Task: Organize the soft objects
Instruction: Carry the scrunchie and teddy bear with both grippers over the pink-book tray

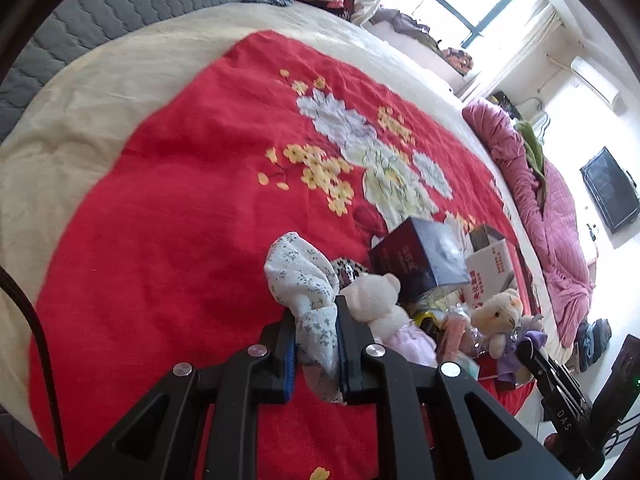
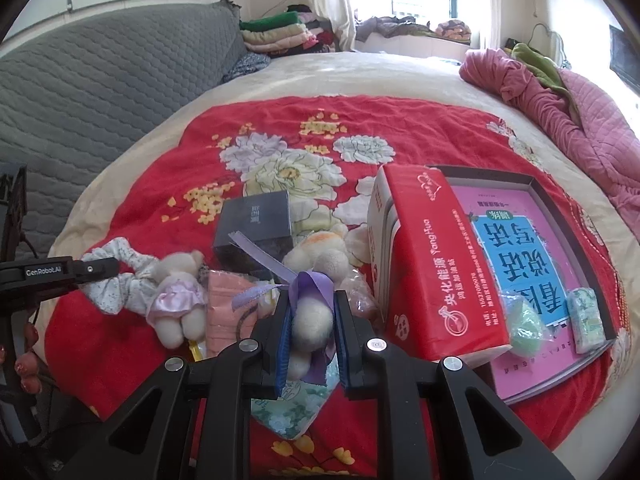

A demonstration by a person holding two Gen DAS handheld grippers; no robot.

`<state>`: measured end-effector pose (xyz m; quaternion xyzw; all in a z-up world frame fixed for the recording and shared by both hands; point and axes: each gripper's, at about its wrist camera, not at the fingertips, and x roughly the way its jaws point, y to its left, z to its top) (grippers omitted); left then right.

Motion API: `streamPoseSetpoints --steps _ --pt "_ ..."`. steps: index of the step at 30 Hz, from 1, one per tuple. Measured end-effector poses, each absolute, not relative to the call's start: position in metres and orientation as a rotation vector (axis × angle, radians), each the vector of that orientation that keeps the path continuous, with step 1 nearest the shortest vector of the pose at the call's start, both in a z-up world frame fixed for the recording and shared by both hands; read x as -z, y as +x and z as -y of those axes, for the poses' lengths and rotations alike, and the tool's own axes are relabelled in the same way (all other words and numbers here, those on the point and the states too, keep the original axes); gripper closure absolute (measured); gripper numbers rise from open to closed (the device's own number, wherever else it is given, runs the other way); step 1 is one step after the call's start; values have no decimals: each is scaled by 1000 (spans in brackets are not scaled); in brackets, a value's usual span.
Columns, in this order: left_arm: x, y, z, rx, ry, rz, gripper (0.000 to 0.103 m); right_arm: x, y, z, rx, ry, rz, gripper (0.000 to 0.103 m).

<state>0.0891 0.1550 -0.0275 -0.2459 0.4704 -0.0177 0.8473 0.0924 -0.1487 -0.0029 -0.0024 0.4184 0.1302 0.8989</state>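
Note:
My left gripper (image 1: 316,312) is shut on a white floral scrunchie (image 1: 304,276) and holds it over the red floral quilt (image 1: 168,208); the scrunchie also shows in the right wrist view (image 2: 120,276). My right gripper (image 2: 312,304) is shut on a cream teddy bear in a purple dress (image 2: 314,316), seen from the left wrist too (image 1: 500,316). A second cream bear in a pink dress (image 2: 180,296) lies beside the scrunchie. A pink folded cloth (image 2: 224,304) lies between the two bears.
A dark box (image 2: 256,232), a red Yanghua tissue carton (image 2: 424,264) and a shallow box with a pink book (image 2: 532,248) sit on the quilt. A green puff (image 2: 524,324) and a tissue pack (image 2: 586,316) lie on the book. A crumpled pink blanket (image 2: 580,112) lies at right.

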Motion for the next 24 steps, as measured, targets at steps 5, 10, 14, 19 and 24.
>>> streamPoseSetpoints --steps 5,10,14,19,24 --pt "12 80 -157 25 -491 -969 87 -6 89 153 -273 13 -846 84" --pt "-6 72 -147 40 -451 -943 87 -16 84 157 -273 28 -822 84" --pt "-17 68 -135 43 -402 -933 87 -24 79 161 -271 39 -804 84" --pt "-29 64 -114 71 -362 -927 87 -33 72 169 -267 52 -777 84" --pt "-41 61 -91 113 -333 -918 87 -45 65 179 -255 68 -750 84"
